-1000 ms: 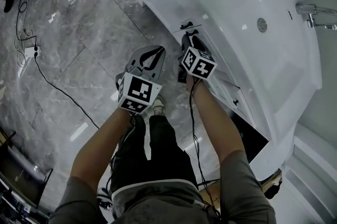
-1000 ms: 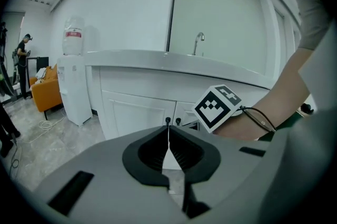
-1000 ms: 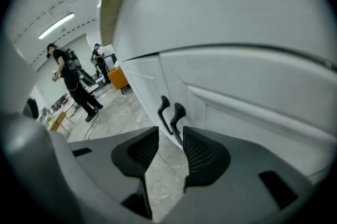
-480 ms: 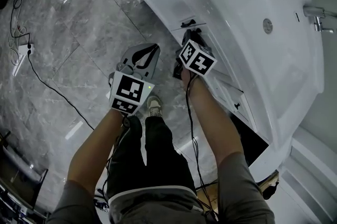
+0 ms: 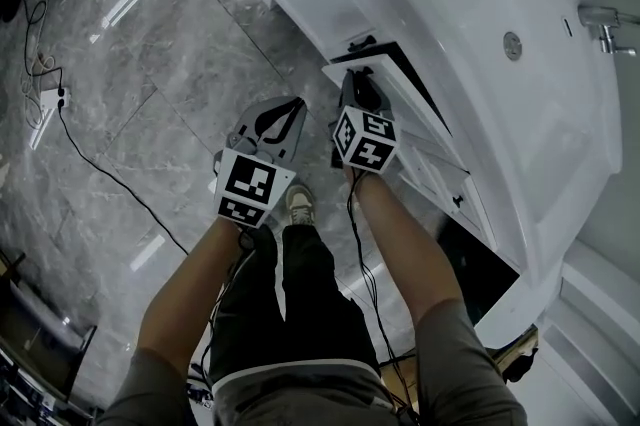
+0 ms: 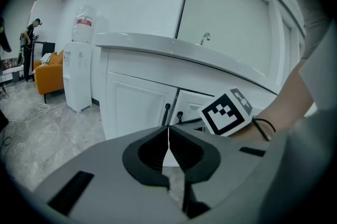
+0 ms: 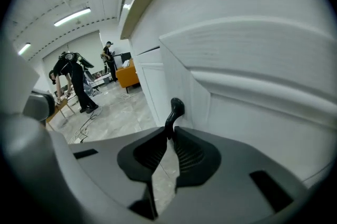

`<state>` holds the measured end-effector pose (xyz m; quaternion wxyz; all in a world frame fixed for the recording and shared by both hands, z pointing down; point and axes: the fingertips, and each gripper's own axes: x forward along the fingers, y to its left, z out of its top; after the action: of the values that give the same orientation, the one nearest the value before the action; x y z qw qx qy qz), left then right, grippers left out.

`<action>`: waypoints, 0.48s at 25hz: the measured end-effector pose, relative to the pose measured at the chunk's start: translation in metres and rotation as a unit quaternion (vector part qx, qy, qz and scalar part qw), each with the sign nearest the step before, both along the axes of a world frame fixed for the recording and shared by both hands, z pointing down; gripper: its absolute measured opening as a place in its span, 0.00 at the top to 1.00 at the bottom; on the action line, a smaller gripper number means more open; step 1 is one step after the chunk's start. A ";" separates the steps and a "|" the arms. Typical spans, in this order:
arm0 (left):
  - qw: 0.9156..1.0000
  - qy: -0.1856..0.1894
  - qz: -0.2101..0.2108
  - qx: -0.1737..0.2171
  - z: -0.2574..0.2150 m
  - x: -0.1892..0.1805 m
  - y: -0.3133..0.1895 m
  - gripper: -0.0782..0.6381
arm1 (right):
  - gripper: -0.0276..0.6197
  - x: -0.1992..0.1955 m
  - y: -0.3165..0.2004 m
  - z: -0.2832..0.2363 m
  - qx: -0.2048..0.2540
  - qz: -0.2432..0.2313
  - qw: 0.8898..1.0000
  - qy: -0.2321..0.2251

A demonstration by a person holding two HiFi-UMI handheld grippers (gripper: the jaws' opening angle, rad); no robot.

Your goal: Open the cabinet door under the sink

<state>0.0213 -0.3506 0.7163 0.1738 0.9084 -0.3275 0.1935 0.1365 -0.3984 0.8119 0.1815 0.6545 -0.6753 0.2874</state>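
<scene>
The white cabinet door (image 5: 430,164) under the sink (image 5: 480,4) stands slightly ajar, with a dark gap along its top edge. My right gripper (image 5: 356,79) is at that door's edge. In the right gripper view its jaws (image 7: 169,134) are closing, and the pads press on the door's black handle (image 7: 175,110). The neighbouring door's black handle (image 5: 358,44) is just beyond. My left gripper (image 5: 296,102) hangs beside the right one over the floor, shut with nothing in it (image 6: 168,139). Both handles (image 6: 167,110) show ahead of it.
Grey marble floor (image 5: 150,34) lies to the left, with a cable and power strip (image 5: 50,97). The person's shoe (image 5: 300,204) is below the grippers. A dark open compartment (image 5: 470,264) sits farther right under the vanity. A water dispenser (image 6: 79,75) stands at the vanity's left end.
The right gripper's jaws have gone from open to clamped on the handle, and the door has swung out a little, showing a dark gap. The left gripper sank slightly.
</scene>
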 end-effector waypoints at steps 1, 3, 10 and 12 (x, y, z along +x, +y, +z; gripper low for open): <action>1.000 0.000 -0.001 -0.002 0.002 0.001 0.004 0.86 | 0.87 -0.005 0.006 0.000 0.003 -0.011 1.000 0.001; 1.000 -0.001 -0.002 -0.003 0.003 0.002 0.010 0.86 | 0.87 -0.014 0.016 0.000 0.009 -0.030 1.000 0.002; 0.999 -0.009 -0.011 -0.031 0.025 -0.009 0.060 0.86 | 0.88 -0.037 0.058 -0.002 0.023 -0.089 0.996 0.011; 0.999 -0.013 -0.017 -0.036 0.029 -0.015 0.072 0.86 | 0.88 -0.045 0.070 -0.002 0.026 -0.108 0.994 0.019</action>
<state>0.0061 -0.2785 0.7457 0.2054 0.8931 -0.3378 0.2145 0.0917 -0.3288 0.8100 0.2069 0.5878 -0.7458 0.2357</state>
